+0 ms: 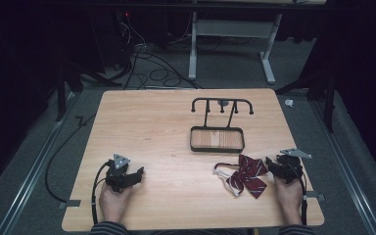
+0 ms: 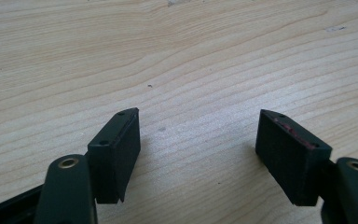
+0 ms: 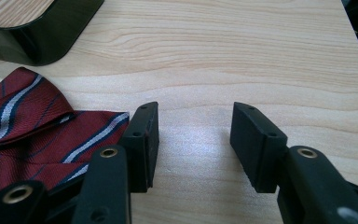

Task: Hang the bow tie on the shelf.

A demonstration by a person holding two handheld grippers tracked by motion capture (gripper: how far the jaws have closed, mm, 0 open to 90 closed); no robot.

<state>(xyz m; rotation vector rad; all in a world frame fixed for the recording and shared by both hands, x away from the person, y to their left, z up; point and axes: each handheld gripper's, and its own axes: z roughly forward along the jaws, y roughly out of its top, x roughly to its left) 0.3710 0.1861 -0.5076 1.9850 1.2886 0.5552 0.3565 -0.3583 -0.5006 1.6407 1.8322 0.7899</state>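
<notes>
A dark red bow tie (image 1: 247,177) with navy and pale stripes lies flat on the worktop (image 1: 166,127), near its front right part. Its wings spread out to the sides and its tails point toward the front edge. A thin strap with a small white clasp (image 1: 219,172) loops out from its left side and rests on the wood. In the right gripper view the striped cloth (image 3: 37,126) lies creased just beside the left jaw, not between the jaws.
</notes>
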